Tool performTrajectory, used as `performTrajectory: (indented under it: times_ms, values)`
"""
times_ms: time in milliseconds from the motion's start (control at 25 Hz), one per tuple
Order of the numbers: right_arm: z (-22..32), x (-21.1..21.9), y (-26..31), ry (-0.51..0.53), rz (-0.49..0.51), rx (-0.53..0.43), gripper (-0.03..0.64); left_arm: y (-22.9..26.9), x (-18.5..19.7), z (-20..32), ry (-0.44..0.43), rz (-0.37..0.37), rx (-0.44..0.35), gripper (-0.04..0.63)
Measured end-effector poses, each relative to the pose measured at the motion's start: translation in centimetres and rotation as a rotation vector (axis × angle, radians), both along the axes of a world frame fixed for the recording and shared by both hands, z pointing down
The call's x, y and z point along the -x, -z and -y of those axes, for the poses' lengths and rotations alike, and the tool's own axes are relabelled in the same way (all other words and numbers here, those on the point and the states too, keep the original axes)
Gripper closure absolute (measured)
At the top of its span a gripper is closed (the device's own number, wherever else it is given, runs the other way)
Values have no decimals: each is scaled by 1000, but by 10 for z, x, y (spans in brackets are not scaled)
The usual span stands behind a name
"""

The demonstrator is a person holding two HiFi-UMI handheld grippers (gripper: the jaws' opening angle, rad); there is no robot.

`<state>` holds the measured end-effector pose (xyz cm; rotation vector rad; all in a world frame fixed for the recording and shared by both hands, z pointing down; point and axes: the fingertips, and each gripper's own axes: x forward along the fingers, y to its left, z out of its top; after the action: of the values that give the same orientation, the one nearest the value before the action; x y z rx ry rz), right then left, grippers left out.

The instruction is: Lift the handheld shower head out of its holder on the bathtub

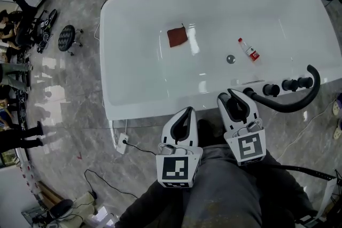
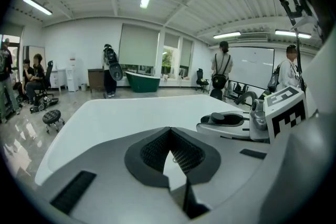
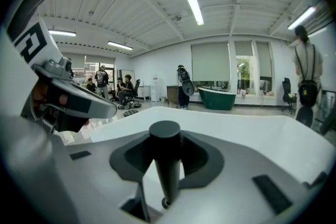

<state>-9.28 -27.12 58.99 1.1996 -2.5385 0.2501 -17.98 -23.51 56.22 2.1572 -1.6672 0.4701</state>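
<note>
The handheld shower head (image 3: 166, 165) is a black stick with a round flat top, upright in its holder on the near rim of the white bathtub (image 1: 139, 107). My right gripper (image 1: 231, 95) has that black handle (image 1: 239, 108) between its jaws; narrow gaps show on both sides, so the right gripper (image 3: 165, 136) counts as open. My left gripper (image 1: 187, 111) hovers at the rim a little to the left, its tips together with nothing between them. In its own view the left gripper (image 2: 169, 130) looks across the tub, and the right gripper (image 2: 231, 122) lies beside it.
A black curved faucet pipe (image 1: 291, 105) and black knobs (image 1: 291, 84) sit on the rim just right of the right gripper. Inside the tub lie a red-brown cloth (image 1: 177, 37), a small bottle (image 1: 248, 49) and the drain (image 1: 230, 59). A cable and plug (image 1: 122, 143) lie on the floor; people stand far left.
</note>
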Motion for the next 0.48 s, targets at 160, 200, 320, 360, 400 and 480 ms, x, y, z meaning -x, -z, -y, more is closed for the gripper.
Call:
performTrajectory:
  times_ms: [160, 200, 320, 360, 400, 480]
  values:
    - [1, -4, 56, -9, 20, -21, 489, 49, -2, 1, -2, -8, -15, 592]
    - [2, -3, 74, -9, 27, -33, 489, 62, -2, 3, -4, -8, -23, 592]
    - [1, -1, 128, -6, 51, -84, 489, 102, -2, 6, -7, -12, -52, 592]
    - [0, 0, 146, -5, 60, -105, 489, 114, -1, 6, -8, -13, -64, 592]
    - [-2, 1, 162, -3, 68, -129, 489, 124, -1, 7, -8, -15, -77, 592]
    - [-6, 4, 191, 5, 79, -173, 489, 141, 0, 8, -5, -20, -105, 592]
